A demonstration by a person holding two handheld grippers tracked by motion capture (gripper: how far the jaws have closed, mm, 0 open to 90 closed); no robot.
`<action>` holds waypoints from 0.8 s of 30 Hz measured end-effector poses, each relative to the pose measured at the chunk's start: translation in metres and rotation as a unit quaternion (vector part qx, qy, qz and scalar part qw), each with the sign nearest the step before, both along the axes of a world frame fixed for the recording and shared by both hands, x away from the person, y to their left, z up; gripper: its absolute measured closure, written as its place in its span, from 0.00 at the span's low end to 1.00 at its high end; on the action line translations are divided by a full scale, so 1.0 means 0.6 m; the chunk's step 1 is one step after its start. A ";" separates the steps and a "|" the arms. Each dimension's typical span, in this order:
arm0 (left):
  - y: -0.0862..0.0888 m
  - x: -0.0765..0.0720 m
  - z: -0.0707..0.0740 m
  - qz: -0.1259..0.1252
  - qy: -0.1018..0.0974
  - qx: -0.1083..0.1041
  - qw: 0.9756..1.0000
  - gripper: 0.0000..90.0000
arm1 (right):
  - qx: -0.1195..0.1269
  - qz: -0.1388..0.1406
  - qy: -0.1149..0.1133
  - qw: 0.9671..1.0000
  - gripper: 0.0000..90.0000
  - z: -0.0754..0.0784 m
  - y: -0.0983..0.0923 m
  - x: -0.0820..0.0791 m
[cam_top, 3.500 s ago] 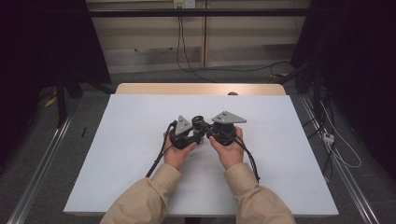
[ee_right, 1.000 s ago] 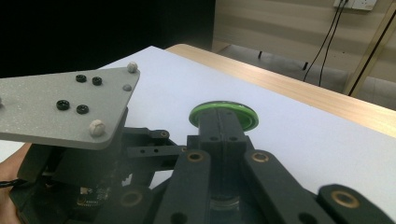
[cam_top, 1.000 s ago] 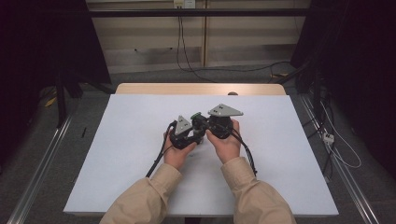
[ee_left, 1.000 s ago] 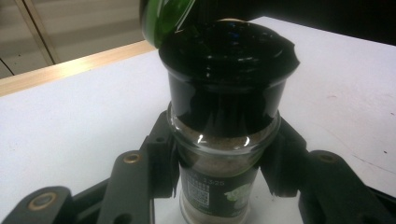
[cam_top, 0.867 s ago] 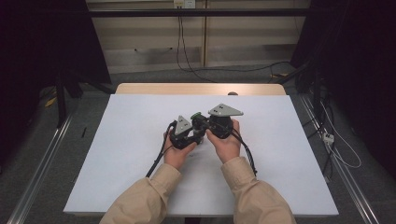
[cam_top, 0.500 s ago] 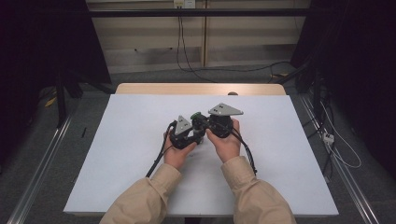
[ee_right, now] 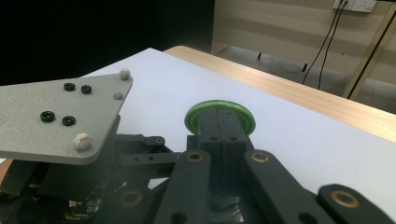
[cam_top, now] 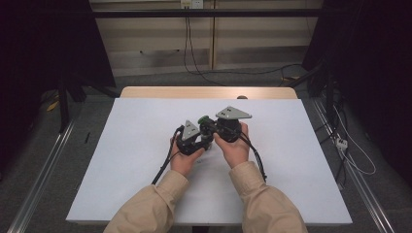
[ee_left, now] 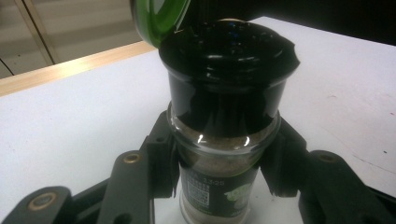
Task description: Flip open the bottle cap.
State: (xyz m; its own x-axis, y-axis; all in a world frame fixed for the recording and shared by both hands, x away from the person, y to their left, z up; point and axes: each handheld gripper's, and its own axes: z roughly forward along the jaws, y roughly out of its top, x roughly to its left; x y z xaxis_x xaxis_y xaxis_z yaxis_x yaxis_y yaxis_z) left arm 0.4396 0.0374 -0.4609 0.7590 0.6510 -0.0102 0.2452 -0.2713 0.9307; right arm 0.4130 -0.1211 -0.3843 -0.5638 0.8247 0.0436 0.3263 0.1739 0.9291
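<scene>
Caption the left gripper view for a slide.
Left hand-held gripper clamps a spice jar, its green flip lid open.

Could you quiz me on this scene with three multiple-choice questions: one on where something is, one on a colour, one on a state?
1. Where is the spice jar?
A. Between the left gripper's jaws
B. Lying on the floor
C. On a shelf

2. What colour is the flip lid?
A. Red
B. Green
C. White

3. How does the flip lid stand?
A. Pressed shut
B. Swung open
C. Lying alone on the table

Answers: 1 A, the black jaws press the glass jar on both sides. 2 B, its rim shows bright green. 3 B, it is tipped up off the black shaker top, with the right gripper's closed jaws against it.
</scene>
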 end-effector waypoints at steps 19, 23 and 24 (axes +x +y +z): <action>0.000 0.000 0.000 0.000 0.000 0.000 1.000 0.59 | 0.000 -0.001 -0.001 1.000 1.00 0.001 0.002 0.009; 0.000 -0.001 0.000 0.000 0.000 0.000 1.000 0.60 | 0.000 -0.003 -0.001 1.000 1.00 0.000 0.001 0.010; 0.000 -0.001 0.000 0.000 0.000 0.001 1.000 0.60 | -0.001 -0.002 -0.002 1.000 1.00 0.000 0.001 0.010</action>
